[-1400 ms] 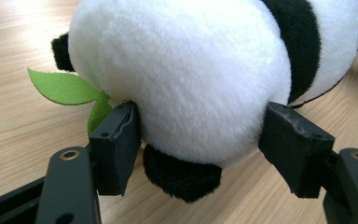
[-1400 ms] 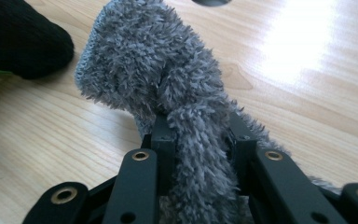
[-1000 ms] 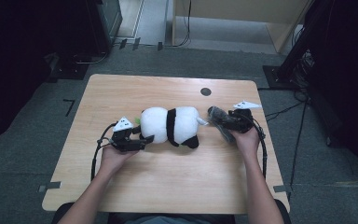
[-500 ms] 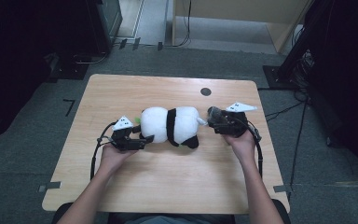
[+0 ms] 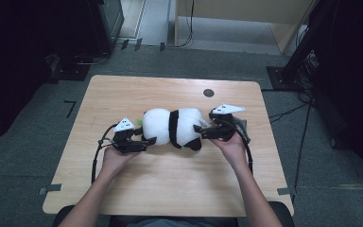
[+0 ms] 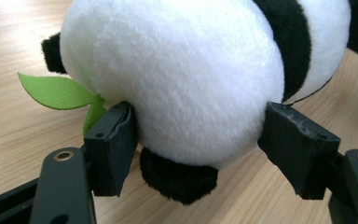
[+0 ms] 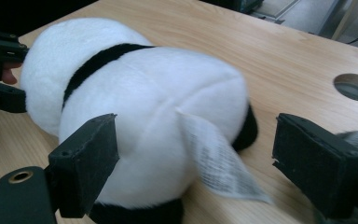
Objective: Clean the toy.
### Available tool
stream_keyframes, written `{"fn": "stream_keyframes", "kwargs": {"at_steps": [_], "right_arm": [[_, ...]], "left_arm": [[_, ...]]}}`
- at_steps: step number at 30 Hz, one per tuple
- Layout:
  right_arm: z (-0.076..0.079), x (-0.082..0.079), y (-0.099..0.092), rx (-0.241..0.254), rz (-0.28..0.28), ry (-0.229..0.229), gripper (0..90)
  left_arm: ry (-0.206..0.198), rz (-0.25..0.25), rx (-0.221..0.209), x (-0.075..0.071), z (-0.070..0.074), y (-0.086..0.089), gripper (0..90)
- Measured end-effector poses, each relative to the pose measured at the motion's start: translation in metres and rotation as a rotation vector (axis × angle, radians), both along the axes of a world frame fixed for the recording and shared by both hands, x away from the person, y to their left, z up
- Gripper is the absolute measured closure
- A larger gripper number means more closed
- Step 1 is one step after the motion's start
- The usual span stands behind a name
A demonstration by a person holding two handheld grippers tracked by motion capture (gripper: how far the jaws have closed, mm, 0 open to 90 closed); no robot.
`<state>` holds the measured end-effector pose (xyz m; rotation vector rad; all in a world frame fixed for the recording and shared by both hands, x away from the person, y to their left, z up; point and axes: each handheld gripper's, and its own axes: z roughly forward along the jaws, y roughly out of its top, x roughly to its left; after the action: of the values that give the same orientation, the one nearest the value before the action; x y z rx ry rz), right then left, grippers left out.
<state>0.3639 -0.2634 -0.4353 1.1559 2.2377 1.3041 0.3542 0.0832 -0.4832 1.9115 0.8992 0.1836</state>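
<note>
A black-and-white plush panda [image 5: 172, 126] lies on its side in the middle of the wooden table [image 5: 170, 189]. My left gripper [image 5: 147, 139] is shut on its round white head [image 6: 177, 79], one pad pressing each side, with a green felt leaf [image 6: 56, 91] beside the left jaw. My right gripper [image 5: 199, 130] is at the panda's rear end [image 7: 144, 107]. Its jaws have just been opening and now stand wide, the left one in front of the body and the right one off it. The panda's white label [image 7: 214, 158] hangs between them.
A round cable hole [image 5: 208, 92] is in the tabletop behind the panda. A grey fuzzy thing [image 5: 240, 126] lies on the table just right of my right hand. Dark equipment and cables stand on the floor around the table.
My right gripper has moved left toward the panda's rear and its jaws have spread apart. The left gripper and the panda have stayed where they were.
</note>
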Motion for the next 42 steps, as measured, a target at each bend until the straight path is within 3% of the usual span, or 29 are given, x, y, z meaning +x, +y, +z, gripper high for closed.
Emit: {"fn": "stream_keyframes", "kwargs": {"at_steps": [4, 7, 9, 15, 19, 25, 31, 34, 38, 42], "right_arm": [[-0.004, 0.002, 0.015, 0.047, 0.025, 0.011, 8.6], [-0.012, 0.006, 0.026, 0.025, 0.039, 0.024, 0.0], [-0.014, 0.006, 0.032, -0.013, 0.034, 0.008, 0.0], [-0.02, 0.007, 0.033, 0.0, 0.036, -0.008, 0.0], [-0.025, 0.006, 0.038, -0.032, 0.042, -0.027, 0.0], [-0.032, 0.007, 0.041, 0.003, 0.028, -0.023, 0.0], [-0.038, 0.007, 0.043, -0.005, 0.019, -0.04, 0.4], [-0.041, 0.007, 0.04, -0.006, 0.02, -0.058, 13.8], [-0.041, 0.004, 0.035, 0.027, 0.027, -0.081, 36.7], [-0.033, 0.006, 0.03, 0.029, 0.037, -0.077, 45.6]], "left_arm": [[-0.004, 0.002, -0.003, 0.0, -0.001, 0.0, 27.8], [-0.006, 0.007, -0.005, -0.001, -0.001, -0.001, 27.8], [-0.005, 0.012, -0.001, -0.003, -0.002, -0.001, 27.7], [-0.015, 0.022, -0.006, -0.004, -0.004, -0.002, 27.8], [-0.016, 0.027, -0.007, -0.004, -0.005, -0.003, 27.7], [-0.016, 0.038, -0.016, -0.004, -0.007, -0.004, 27.6], [-0.019, 0.035, -0.014, -0.004, -0.008, -0.006, 27.5], [-0.025, 0.032, -0.007, -0.004, -0.008, -0.007, 27.4], [-0.037, 0.022, -0.001, -0.005, -0.006, -0.005, 27.7], [-0.054, 0.015, 0.008, -0.004, -0.003, 0.0, 28.7]]}}
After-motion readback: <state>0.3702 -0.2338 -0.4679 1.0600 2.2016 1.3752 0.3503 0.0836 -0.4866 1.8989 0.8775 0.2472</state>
